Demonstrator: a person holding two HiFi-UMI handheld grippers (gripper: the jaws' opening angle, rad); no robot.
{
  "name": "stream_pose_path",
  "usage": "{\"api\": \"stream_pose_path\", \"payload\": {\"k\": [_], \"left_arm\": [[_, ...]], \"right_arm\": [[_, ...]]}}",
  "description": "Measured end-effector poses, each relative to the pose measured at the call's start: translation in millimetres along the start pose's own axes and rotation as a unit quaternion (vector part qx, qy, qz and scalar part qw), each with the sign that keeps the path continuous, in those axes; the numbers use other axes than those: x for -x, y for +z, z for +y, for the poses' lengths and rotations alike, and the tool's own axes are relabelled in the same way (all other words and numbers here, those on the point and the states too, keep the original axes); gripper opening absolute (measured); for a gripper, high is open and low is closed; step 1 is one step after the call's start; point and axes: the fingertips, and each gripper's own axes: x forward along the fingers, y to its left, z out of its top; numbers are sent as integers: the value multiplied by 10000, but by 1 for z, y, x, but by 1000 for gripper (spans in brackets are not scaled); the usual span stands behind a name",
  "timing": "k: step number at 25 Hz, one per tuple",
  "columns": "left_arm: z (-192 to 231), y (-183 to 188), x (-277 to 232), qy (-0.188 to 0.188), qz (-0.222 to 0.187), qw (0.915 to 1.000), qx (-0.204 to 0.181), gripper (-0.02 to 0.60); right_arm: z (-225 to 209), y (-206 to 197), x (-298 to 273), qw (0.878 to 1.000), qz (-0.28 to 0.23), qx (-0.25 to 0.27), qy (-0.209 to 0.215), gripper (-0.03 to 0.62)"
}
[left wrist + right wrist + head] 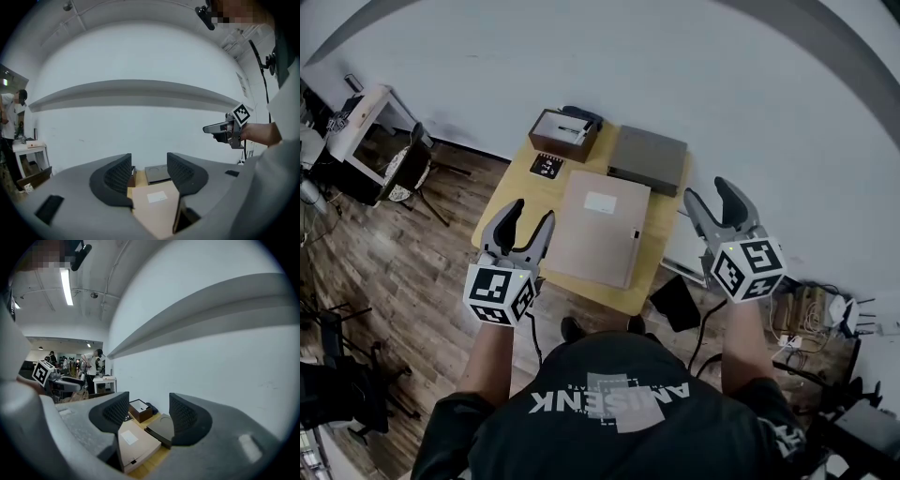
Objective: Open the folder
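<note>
**Item:** folder [602, 228]. Beige, closed and lying flat, cover up, in the middle of the bench [517, 190]. There is a white label [601, 202] on the far half of the cover. A small dark clasp [635, 234] sits about midway along the right long edge.

**Long axis:** runs away from you, from the bench's near edge toward the wall. The far end leans slightly to your right.

**Your left hand-held gripper** [532, 217]**:** jaws apart, nothing between them. It hangs over the bench's near left part, just beside the folder's left long edge, and points forward roughly along that edge. Its own view shows the cover ahead of and below the gap.

**Your right hand-held gripper** [710, 192]**:** jaws apart, also empty. It is held off the bench's right side, apart from the folder and about level with its far half. In its own view the folder lies below and to the left of the jaws.

**Governing relation:** the clasp edge faces your right hand-held gripper, so the free edge is probably on the right and the spine on the left. Your left hand-held gripper is the nearer of the two, but it is on the likely spine side, which suits it to steadying the folder. The right one would need to come leftward and down to reach the clasp edge.

**Neighbours:** a grey box [648, 159] and a brown box [563, 134] stand beyond the folder's far end, off both long edges.
</note>
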Motion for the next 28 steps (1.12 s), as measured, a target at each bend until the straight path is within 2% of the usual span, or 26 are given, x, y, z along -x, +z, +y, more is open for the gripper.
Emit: {"api": "stream_pose_path", "payload": {"k": [4, 6, 9, 14, 18, 22, 28], "left_arm": [[2, -9, 1, 253, 12, 9997, -20, 233], [0, -14, 1, 287, 71, 9995, -69, 233], [-6, -27, 2, 281, 228, 9991, -208, 245], [-20, -51, 1, 141, 390, 9982, -428, 253], [-31, -84, -2, 55, 813, 9956, -466, 261], [-40, -116, -6, 56, 1215, 9910, -555, 265], [-65, -162, -7, -40, 1860, 9806, -612, 273]], "right_arm": [[-12, -15, -6, 9997, 146, -179, 92, 268], [-13, -24, -10, 9974, 198, -613, 324, 273], [-20, -42, -16, 9860, 257, -1526, 620, 278], [-34, -91, -32, 9727, 747, -2095, 658, 278], [-32, -138, -43, 9627, 1250, -2276, 765, 278], [-28, -183, -53, 9413, 1726, -2756, 907, 278], [-12, -241, -63, 9188, 2380, -2949, 1101, 278]]}}
